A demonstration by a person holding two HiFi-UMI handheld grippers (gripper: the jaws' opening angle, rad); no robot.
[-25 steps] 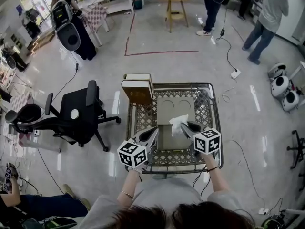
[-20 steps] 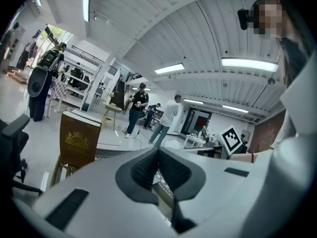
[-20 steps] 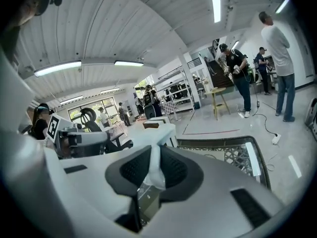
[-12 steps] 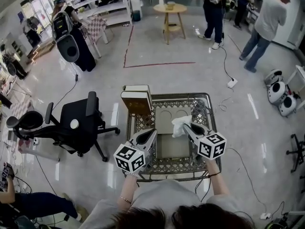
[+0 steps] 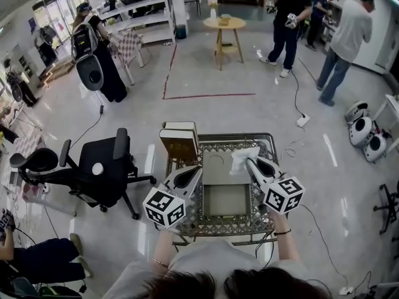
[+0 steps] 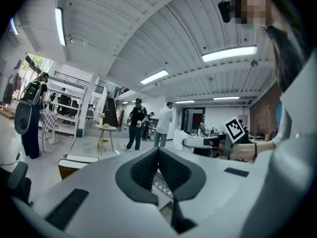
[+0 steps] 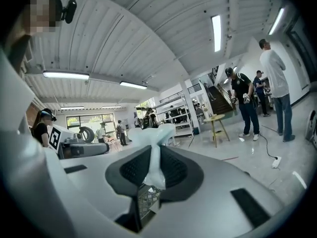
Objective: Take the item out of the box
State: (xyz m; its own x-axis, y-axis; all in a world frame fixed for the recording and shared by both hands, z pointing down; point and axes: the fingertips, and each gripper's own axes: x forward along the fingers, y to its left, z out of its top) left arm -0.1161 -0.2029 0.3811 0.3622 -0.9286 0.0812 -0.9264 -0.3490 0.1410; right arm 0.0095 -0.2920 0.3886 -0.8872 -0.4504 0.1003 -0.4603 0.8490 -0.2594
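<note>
A wire cart (image 5: 268, 143) holds an open cardboard box (image 5: 226, 200) with its flap (image 5: 217, 167) folded back. My right gripper (image 5: 250, 162) is shut on a crumpled white plastic-wrapped item (image 5: 243, 159), lifted above the box's far edge. In the right gripper view the white item (image 7: 154, 142) is pinched between the dark pads and bulges out above them. My left gripper (image 5: 192, 174) hovers over the cart's left side, shut, with nothing between its pads (image 6: 144, 168). The left gripper view shows the right gripper (image 6: 194, 143) with the white item (image 6: 179, 136) off to the right.
A brown box with a white top (image 5: 179, 139) rests on the cart's far left corner. A black office chair (image 5: 103, 161) stands to the left. Several people stand beyond, near a round wooden table (image 5: 224, 23). Cables (image 5: 298, 120) and red floor tape (image 5: 209, 96) lie ahead.
The right gripper has risen and moved away from me with the white item, up from the box. The left gripper has shifted slightly left and up. The head view has tilted up.
</note>
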